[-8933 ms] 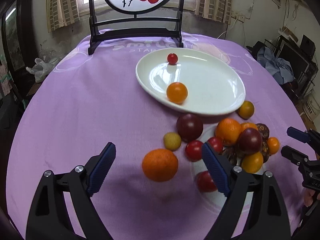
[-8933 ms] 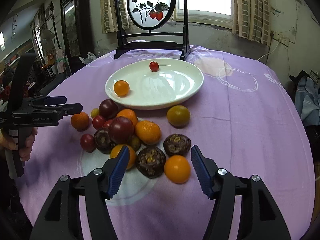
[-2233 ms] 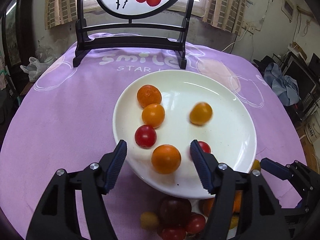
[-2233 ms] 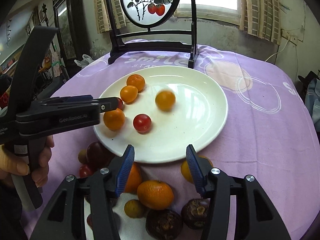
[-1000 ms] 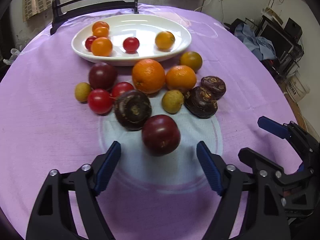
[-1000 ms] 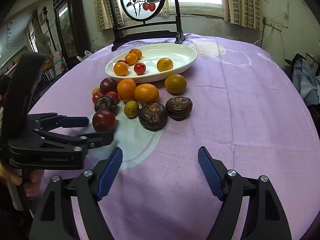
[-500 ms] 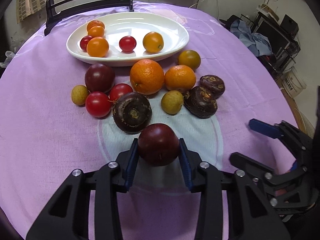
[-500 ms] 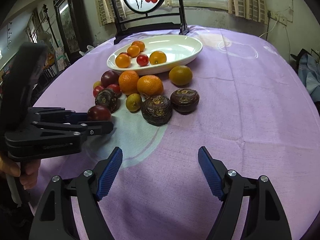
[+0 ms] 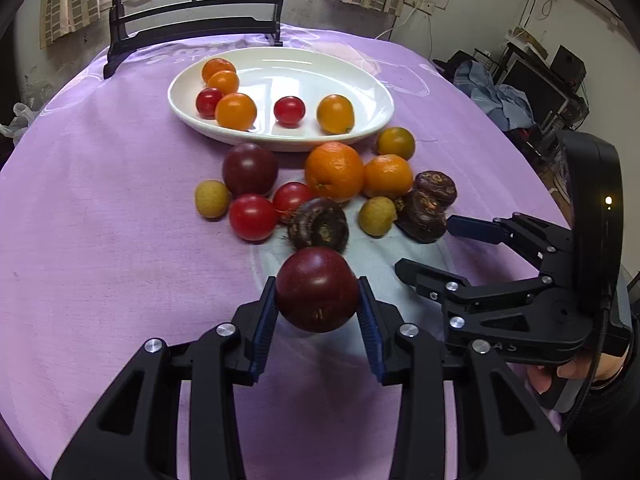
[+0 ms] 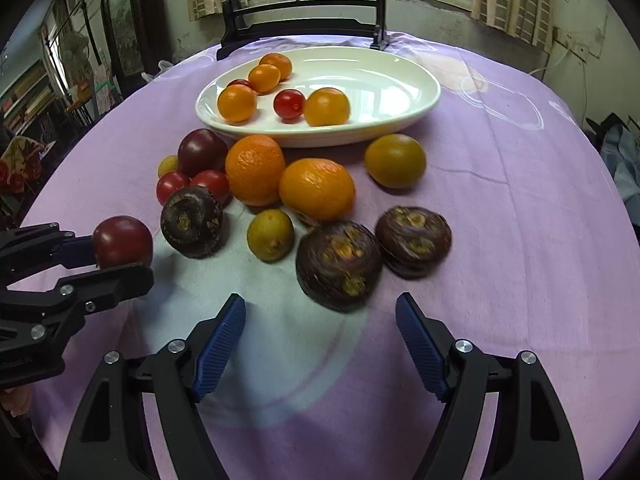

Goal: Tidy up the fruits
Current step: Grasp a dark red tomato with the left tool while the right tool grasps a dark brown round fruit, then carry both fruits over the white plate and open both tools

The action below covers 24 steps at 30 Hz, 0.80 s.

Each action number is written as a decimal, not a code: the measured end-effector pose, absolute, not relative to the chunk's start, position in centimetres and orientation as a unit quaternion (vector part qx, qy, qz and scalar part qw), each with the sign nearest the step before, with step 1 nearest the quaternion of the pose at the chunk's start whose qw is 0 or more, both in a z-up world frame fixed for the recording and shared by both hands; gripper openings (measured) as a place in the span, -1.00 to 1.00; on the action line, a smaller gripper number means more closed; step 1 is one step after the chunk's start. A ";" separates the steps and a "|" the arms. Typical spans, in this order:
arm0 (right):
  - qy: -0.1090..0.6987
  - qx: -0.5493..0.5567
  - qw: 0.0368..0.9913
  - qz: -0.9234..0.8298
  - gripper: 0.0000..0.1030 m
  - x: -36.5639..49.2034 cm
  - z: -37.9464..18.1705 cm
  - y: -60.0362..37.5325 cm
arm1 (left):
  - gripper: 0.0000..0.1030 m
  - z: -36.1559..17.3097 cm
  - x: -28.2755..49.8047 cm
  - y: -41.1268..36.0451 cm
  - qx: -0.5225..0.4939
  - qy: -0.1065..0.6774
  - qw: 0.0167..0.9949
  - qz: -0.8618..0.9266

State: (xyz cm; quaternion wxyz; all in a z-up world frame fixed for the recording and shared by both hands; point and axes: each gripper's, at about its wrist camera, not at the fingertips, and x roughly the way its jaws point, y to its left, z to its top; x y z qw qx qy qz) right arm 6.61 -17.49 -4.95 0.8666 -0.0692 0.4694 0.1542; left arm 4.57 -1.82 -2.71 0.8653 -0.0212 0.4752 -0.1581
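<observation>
- Your white plate sits toward the far edge of the purple tablecloth, just in front of the dark screen stand. It holds six small fruits: four orange ones and two red cherry tomatoes, all in its left and middle part; its right part is bare.
- The loose fruit lies on the cloth just before the plate's near rim: a dark plum, two oranges, red tomatoes, two small yellow fruits, a greenish-orange fruit and three dark brown water chestnuts.
- The near edge of the cloth and its left and right sides are open, with free room around the pile.
- Your left gripper is clamped on a dark red plum, both blue pads pressing its sides, and it appears lifted off the cloth, on the near side of the pile.
- Your right gripper points down at the cloth with nothing between its fingers; the jaws stand wide and are closing slightly. The nearest water chestnut lies just beyond the fingertips.
- Your hand grips the right gripper's handle at the right edge of the left wrist view.
</observation>
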 end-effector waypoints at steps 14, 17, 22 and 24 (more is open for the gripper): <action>0.439 -0.064 0.885 0.143 -0.17 6.4 -3.0 -18.1 | -0.26 -1.7 5.3 -1.5 0.003 0.465 0.875 -0.134; 0.406 -0.065 0.899 0.153 -0.17 5.7 -0.9 -18.3 | -0.26 -0.7 6.0 -1.2 0.007 0.456 0.881 -0.126; 0.363 -0.078 0.915 0.161 -0.17 6.9 2.2 -18.1 | -0.26 1.5 9.0 -1.3 0.004 0.435 0.893 -0.115; 0.353 -0.080 0.918 0.161 -0.17 7.9 2.9 -17.9 | -0.26 2.2 10.8 -1.4 -0.001 0.433 0.895 -0.106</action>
